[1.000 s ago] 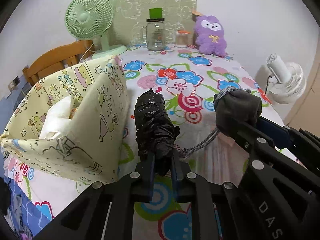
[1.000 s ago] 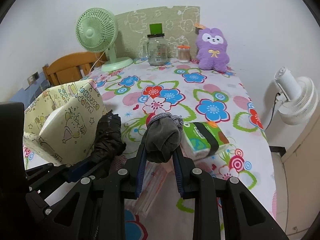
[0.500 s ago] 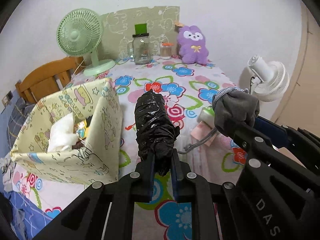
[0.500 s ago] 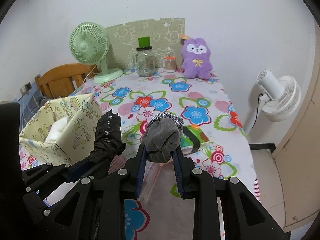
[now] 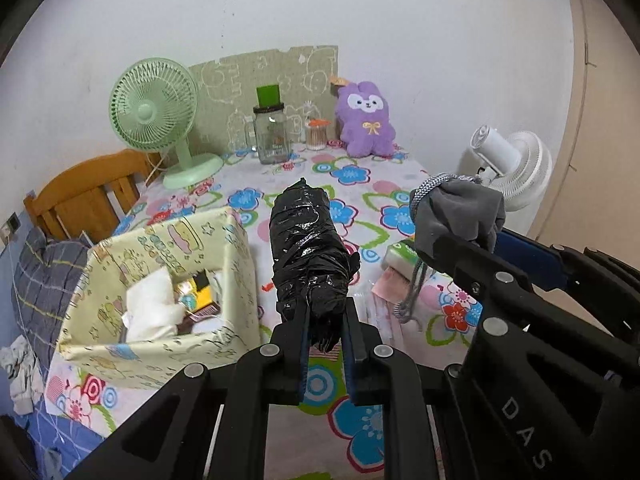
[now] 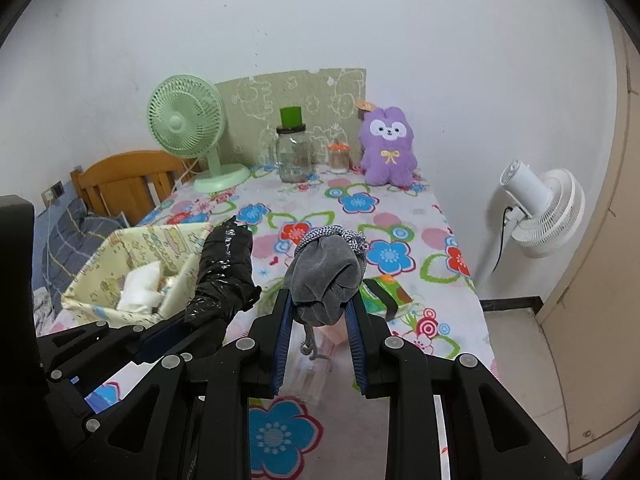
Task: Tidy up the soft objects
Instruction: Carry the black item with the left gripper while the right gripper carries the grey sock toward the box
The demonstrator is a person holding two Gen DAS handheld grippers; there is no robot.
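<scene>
— What does your left hand-held gripper [image 5: 323, 330] have?

— Its jaws are nearly closed, pinching the lower end of a black plastic-wrapped bundle [image 5: 306, 246]. The bundle stands up from the pads, tilted slightly away from me, held clear above the worktop [image 5: 360, 432].

— And the right one?

— My right hand-held gripper [image 6: 318, 312] is clamped on a grey drawstring pouch [image 6: 326, 270]. The pouch bulges up between the two blue-lined fingers [image 6: 281, 322], and its grey cord [image 6: 310, 346] hangs below the grip. The two hand-held grippers sit side by side, the pouch just right of the bundle, not touching it.

— What lies around them?

— Left of the left hand-held gripper, and below it, stands an open yellow cartoon-print box [image 5: 160, 292] with white soft stuff [image 5: 150, 308] and small packets inside. Beneath the right hand-held gripper lies a green tissue pack [image 6: 386, 290] with some pink packaging [image 5: 394, 294] beside it on the flowered cloth.

— Further out?

— At the far edge of the worktop, ahead of both, stand a green fan [image 5: 158, 114], a glass jar [image 5: 272, 134], a small container with an orange lid [image 5: 317, 135] and a purple plush toy [image 5: 366, 120]. A white fan [image 6: 540, 208] stands off the worktop to the right, and a wooden chair [image 5: 88, 190] to the left.
</scene>
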